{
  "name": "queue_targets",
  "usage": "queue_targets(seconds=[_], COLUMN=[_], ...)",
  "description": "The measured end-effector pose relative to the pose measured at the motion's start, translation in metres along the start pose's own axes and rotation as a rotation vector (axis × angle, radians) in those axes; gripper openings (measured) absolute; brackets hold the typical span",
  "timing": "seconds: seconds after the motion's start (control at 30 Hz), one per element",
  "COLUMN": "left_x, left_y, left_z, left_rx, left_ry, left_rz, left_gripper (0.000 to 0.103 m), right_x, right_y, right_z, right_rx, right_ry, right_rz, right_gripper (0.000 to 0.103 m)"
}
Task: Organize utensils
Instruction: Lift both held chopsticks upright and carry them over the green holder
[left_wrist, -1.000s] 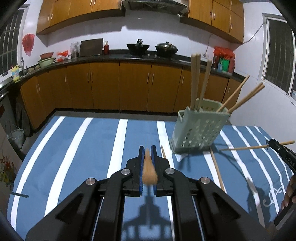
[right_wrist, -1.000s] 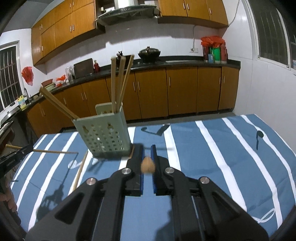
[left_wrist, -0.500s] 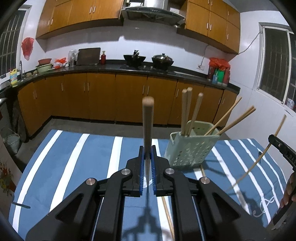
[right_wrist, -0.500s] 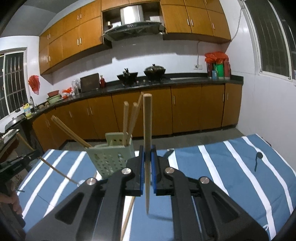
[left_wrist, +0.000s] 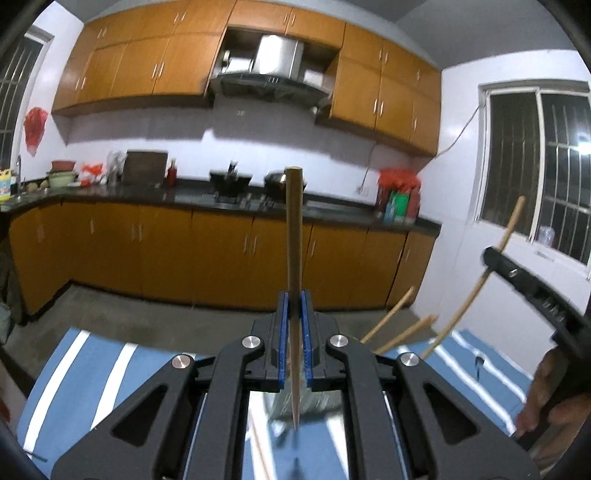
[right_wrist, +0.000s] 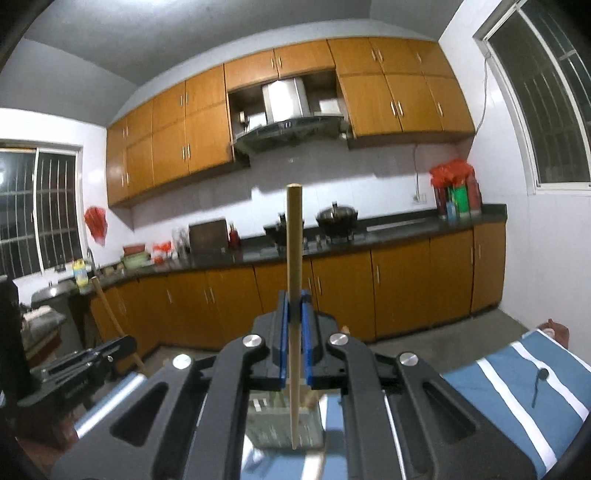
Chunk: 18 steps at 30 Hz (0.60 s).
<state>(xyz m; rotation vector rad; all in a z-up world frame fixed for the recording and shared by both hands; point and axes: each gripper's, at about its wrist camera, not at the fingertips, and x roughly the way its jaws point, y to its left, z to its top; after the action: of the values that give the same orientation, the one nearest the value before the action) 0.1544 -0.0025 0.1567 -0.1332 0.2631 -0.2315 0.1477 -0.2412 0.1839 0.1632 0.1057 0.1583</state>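
Note:
My left gripper (left_wrist: 294, 306) is shut on a wooden chopstick (left_wrist: 294, 258) held upright, tip down above the pale green perforated utensil holder (left_wrist: 314, 400), which is mostly hidden under the jaws. My right gripper (right_wrist: 294, 306) is shut on a second upright chopstick (right_wrist: 294, 277), its tip over the same holder (right_wrist: 284, 424). The right gripper also shows at the right of the left wrist view (left_wrist: 535, 291) with its chopstick (left_wrist: 476, 288). Chopsticks in the holder (left_wrist: 391, 314) lean out to the right.
The blue cloth with white stripes (left_wrist: 85, 362) covers the table below. A loose chopstick (left_wrist: 258, 446) lies on it by the holder. Kitchen cabinets and a black counter (left_wrist: 147, 195) run along the far wall. The left gripper body (right_wrist: 74, 373) sits at the left of the right wrist view.
Both grippers have risen and tilted up with their chopsticks, turned from lying level to upright. The holder has dropped from mid-frame to beneath the jaws in both views.

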Motion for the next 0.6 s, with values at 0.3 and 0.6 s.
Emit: queue_targets(seconds=[0.3,0.6], left_x=[0.033,0.053], left_y=[-0.001,-0.005], left_z=[0.024,0.007], left_rx=[-0.072,-0.057], left_ry=[-0.102,-0.115], left_rz=[0.023,0.059], left_gripper=[0.007,0.007], right_x=[0.047,0.078], right_y=[0.002,0.006], right_z=[0.001,-0.018], right_rx=[0.023,-0.006], right_ry=[-0.059,-0.04], right_rz=[-0.043,-0.052], right_gripper=[0.008,0.008])
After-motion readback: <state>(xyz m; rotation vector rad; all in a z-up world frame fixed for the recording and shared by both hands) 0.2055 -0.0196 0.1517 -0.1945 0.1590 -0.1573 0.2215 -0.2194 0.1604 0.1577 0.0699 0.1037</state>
